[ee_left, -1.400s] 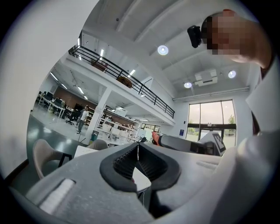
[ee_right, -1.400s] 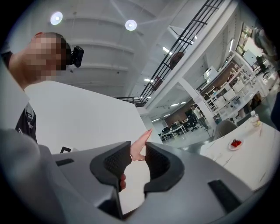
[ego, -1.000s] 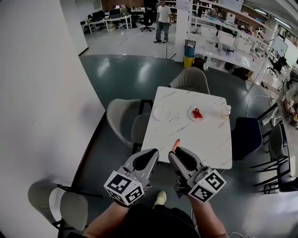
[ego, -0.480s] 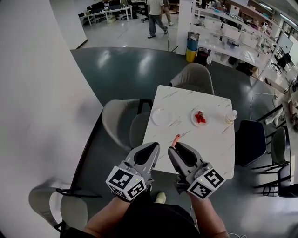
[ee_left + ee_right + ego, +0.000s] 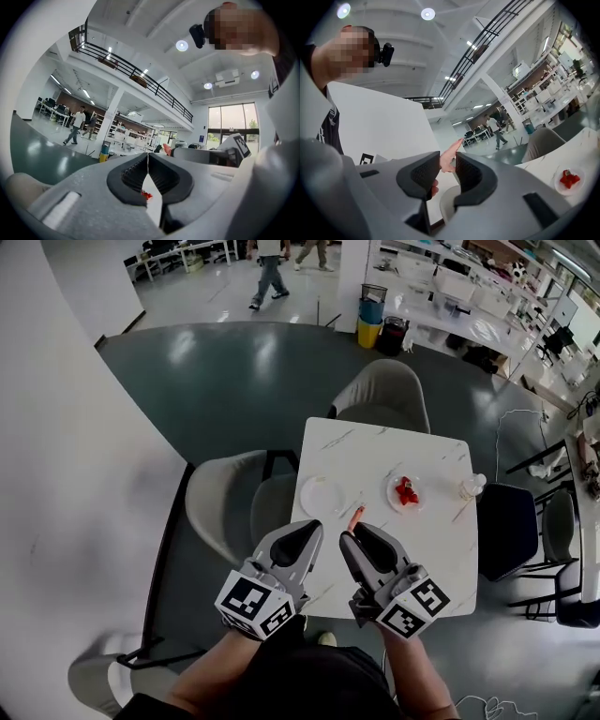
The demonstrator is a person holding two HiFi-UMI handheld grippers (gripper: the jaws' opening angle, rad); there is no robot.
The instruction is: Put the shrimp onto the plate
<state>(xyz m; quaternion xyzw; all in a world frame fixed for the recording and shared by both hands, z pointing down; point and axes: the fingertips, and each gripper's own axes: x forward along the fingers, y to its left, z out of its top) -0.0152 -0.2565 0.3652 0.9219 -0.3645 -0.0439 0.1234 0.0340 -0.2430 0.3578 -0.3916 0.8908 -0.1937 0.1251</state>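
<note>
Both level, side by side at the bench [image 5: 427, 549] edge: we are holding the left claw [image 5: 313, 527] pressed together, and the right claw [image 5: 353, 533] is pinching the shrimp [image 5: 355, 518] at its tips, near the plate [image 5: 322, 495] but off it. Only the right gripper view is showing the pads clamping the shrimp [image 5: 448, 159]; the head view is showing the plate bare.

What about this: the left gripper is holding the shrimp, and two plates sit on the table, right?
No. The shrimp is held by the right gripper, not the left; the right gripper view shows it between the jaws. The left gripper is shut and empty. The bare plate and the plate with red pieces do sit on the table.
</note>
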